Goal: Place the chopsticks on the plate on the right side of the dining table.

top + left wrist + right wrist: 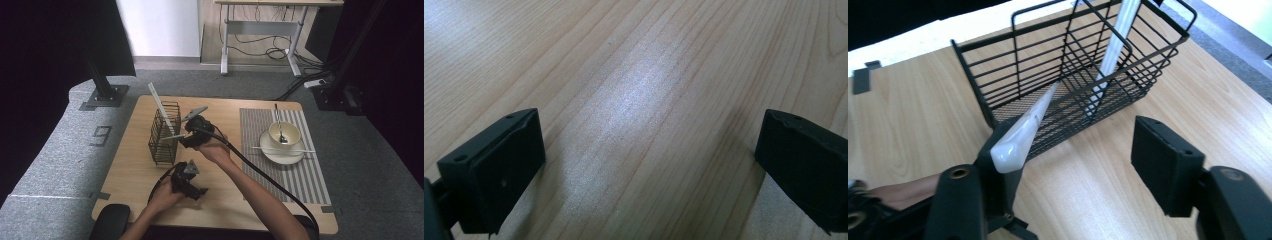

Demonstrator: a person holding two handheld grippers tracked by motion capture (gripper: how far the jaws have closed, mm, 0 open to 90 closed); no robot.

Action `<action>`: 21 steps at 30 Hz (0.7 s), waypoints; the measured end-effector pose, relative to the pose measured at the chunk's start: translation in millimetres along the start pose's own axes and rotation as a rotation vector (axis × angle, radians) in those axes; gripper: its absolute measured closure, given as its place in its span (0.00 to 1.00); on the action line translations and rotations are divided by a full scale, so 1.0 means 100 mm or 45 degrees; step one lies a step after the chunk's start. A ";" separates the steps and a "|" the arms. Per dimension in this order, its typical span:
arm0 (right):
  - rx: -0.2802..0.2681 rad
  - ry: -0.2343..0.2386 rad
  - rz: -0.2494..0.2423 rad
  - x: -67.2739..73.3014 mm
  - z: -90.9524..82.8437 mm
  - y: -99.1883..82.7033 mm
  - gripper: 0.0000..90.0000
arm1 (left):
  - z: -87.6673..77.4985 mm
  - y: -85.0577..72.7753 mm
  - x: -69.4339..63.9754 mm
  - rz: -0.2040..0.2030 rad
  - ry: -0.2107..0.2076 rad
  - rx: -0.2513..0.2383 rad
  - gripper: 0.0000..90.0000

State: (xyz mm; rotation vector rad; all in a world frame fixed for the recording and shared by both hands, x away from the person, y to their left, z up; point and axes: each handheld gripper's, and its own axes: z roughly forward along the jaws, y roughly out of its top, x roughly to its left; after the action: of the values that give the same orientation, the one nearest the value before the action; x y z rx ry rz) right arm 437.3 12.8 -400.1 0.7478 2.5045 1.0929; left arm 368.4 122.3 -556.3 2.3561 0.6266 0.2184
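Note:
A black wire basket (164,136) (1073,75) stands at the table's left middle, with a long white stick (159,102) (1118,45) leaning upright in it. My right gripper (184,139) (1075,150) is just right of the basket, with its jaws apart. A second white utensil (174,136) (1028,125) slants from the basket's inside over the rim, and its thick end rests against one jaw; the other jaw stands well clear of it. Nearer the front edge, my left gripper (199,191) (649,150) hovers open over bare wood with nothing between its jaws.
At the right lies a striped placemat (300,172) bearing a white plate (272,156), a cream bowl (292,134) with a spoon (278,122) in it, and a thin white stick (285,149) across the plate. The right gripper's cable (260,172) trails toward the front right.

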 end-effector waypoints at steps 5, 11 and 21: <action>-0.040 0.005 0.020 -0.04 0.04 0.00 0.53 | 0.00 0.00 0.00 -0.001 0.000 0.000 0.00; -0.079 0.020 0.023 -0.05 0.05 0.02 0.68 | 0.00 0.00 0.00 -0.003 0.001 0.000 0.00; -0.127 0.041 0.008 -0.03 0.05 0.05 0.91 | 0.00 0.00 0.00 0.001 0.002 0.004 0.00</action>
State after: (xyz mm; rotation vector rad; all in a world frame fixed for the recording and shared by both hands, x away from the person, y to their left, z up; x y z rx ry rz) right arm 443.4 16.9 -399.5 0.7163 2.4549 1.2319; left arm 368.3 122.6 -556.1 2.3592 0.6276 0.2194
